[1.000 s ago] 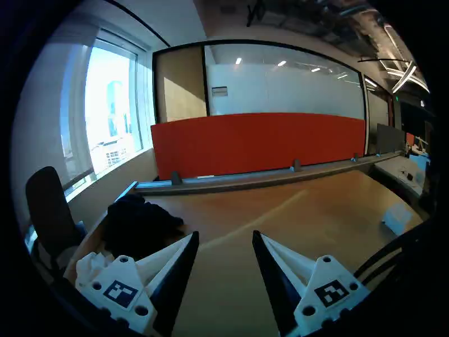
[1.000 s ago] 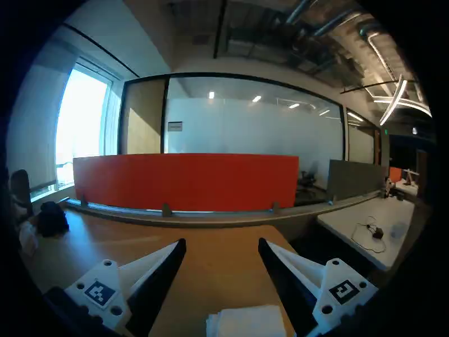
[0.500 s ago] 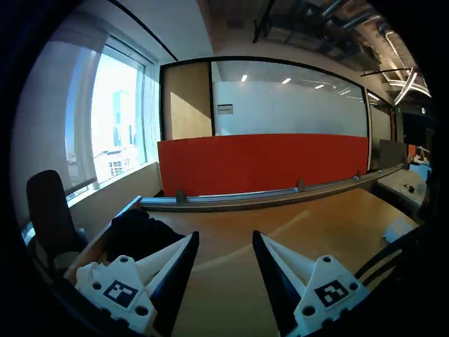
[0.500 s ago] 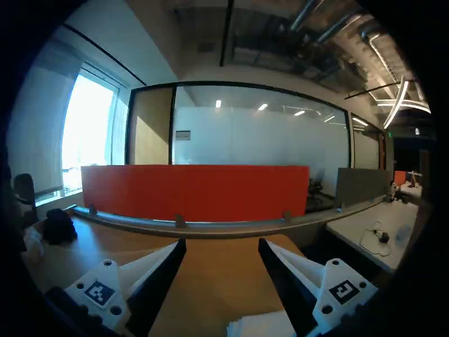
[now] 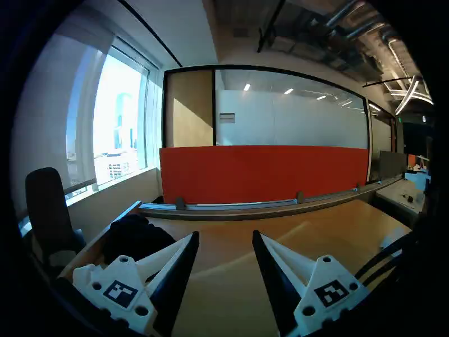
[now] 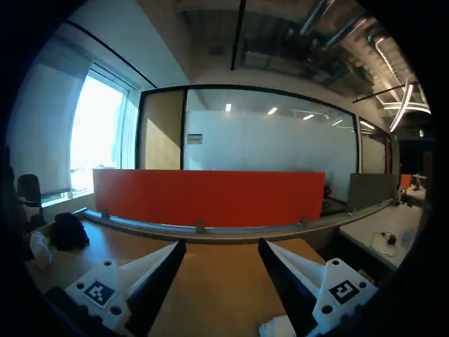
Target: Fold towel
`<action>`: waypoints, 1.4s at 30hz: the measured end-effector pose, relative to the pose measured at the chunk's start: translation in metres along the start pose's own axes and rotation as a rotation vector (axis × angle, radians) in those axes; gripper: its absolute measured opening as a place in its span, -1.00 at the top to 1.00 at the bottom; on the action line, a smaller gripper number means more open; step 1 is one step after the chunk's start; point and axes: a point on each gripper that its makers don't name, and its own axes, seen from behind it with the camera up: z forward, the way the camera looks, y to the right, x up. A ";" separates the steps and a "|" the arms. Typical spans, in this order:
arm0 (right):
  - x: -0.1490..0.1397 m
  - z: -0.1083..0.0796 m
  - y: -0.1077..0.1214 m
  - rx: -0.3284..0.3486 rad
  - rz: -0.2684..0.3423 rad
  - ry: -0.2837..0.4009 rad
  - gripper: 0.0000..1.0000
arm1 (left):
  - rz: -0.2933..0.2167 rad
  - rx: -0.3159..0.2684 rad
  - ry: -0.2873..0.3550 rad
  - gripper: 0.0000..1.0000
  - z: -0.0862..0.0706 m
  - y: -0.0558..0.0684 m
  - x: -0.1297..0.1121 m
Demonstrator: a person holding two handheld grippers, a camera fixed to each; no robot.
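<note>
We hover over the wooden desk (image 5: 314, 224) with the left gripper (image 5: 224, 236) and right gripper (image 6: 221, 242) both spread wide and empty, so we judge the fold either done or not begun; the white towel (image 6: 274, 327) lies low beside the right gripper's right finger, and reaching it means dipping down. The red screen (image 6: 207, 196), a chair (image 5: 47, 208) and a dark cloth heap (image 5: 134, 238) stand well apart, blocking nothing.

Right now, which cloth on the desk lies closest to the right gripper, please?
The white towel just beneath it; the black bundle and crumpled white piece lie far off left.
</note>
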 end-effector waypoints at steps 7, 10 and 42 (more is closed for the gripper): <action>0.001 0.000 -0.015 0.009 0.024 -0.016 -1.00 | -0.034 -0.003 0.009 -0.39 0.001 -0.003 -0.003; 0.003 0.000 -0.018 0.003 0.026 -0.016 -1.00 | -0.035 -0.004 0.012 -0.39 0.000 -0.004 -0.005; -0.010 -0.012 -0.050 -0.014 0.064 0.006 -0.99 | -0.005 0.043 0.133 -0.39 0.005 -0.029 -0.097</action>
